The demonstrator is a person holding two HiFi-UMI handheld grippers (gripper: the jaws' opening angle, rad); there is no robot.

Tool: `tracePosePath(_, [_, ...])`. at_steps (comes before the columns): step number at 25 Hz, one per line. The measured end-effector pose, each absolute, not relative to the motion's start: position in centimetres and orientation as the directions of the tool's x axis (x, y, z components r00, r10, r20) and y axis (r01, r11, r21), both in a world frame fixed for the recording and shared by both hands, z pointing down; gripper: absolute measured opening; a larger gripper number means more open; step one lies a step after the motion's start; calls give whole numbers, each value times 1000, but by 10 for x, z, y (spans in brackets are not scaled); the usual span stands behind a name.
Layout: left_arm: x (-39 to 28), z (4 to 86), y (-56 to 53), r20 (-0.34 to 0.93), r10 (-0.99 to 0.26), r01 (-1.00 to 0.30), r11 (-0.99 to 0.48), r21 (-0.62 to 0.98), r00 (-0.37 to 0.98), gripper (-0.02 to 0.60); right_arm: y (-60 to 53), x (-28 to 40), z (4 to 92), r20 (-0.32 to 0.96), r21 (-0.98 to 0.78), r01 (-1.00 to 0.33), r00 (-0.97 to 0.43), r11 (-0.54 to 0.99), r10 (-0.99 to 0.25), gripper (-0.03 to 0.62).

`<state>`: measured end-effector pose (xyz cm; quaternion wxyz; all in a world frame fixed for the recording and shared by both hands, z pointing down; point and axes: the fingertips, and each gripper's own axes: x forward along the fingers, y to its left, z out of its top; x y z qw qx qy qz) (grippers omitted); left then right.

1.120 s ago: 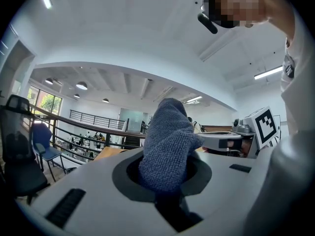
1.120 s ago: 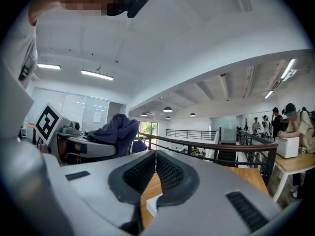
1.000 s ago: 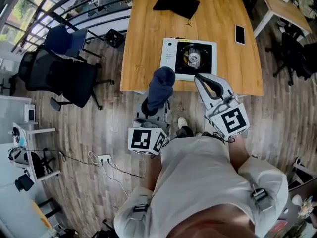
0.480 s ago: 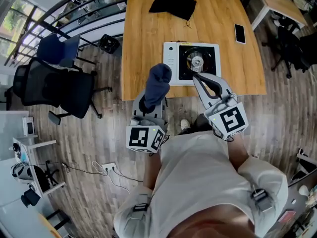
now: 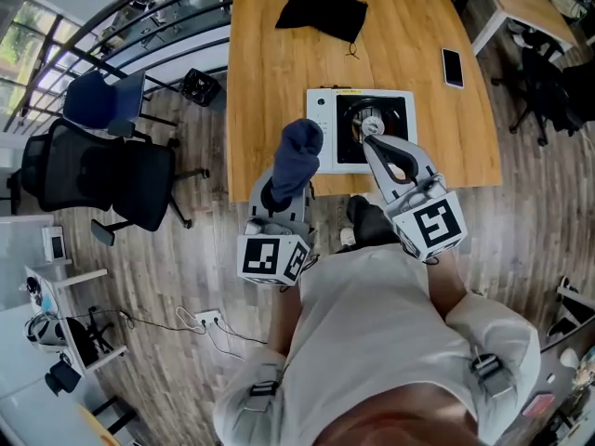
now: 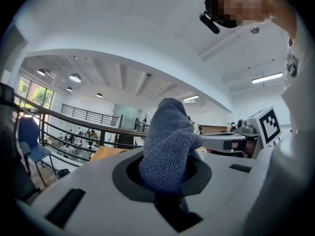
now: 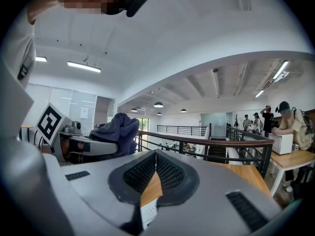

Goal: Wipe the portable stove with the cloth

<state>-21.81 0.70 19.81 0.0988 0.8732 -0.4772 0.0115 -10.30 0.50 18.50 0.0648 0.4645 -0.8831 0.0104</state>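
Observation:
The white portable stove point(image 5: 321, 119) with a black burner well sits near the front edge of the wooden table point(image 5: 270, 72). My left gripper point(image 5: 279, 193) is shut on a blue-grey cloth point(image 5: 299, 156), which sticks up out of the jaws point(image 6: 170, 141) and hangs just short of the table edge, left of the stove. My right gripper point(image 5: 367, 143) is shut with nothing in it, its tip over the stove's front part near the burner. In the right gripper view the pads point(image 7: 167, 168) meet at the tip, and the cloth point(image 7: 117, 132) shows at the left.
A black fabric bundle point(image 5: 321, 12) lies at the table's far side and a phone point(image 5: 453, 66) at its right. Black and blue office chairs point(image 5: 112, 165) stand to the left. A railing point(image 7: 221, 144) and people at a desk point(image 7: 288, 127) are beyond.
The table and stove have come nearer as the person stepped forward. The right gripper's tip went from the table's edge to over the stove. The cloth stays held.

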Motion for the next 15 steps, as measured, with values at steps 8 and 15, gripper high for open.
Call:
tracePosePath(8, [-214, 198, -43, 128, -839, -847, -512, 143, 529, 77, -51, -103, 184, 117, 35, -803, -588, 595, -800, 21])
tracePosePath(15, [-201, 204, -93, 152, -841, -853, -503, 138, 520, 77, -105, -89, 189, 111, 16, -799, -596, 601, -795, 21])
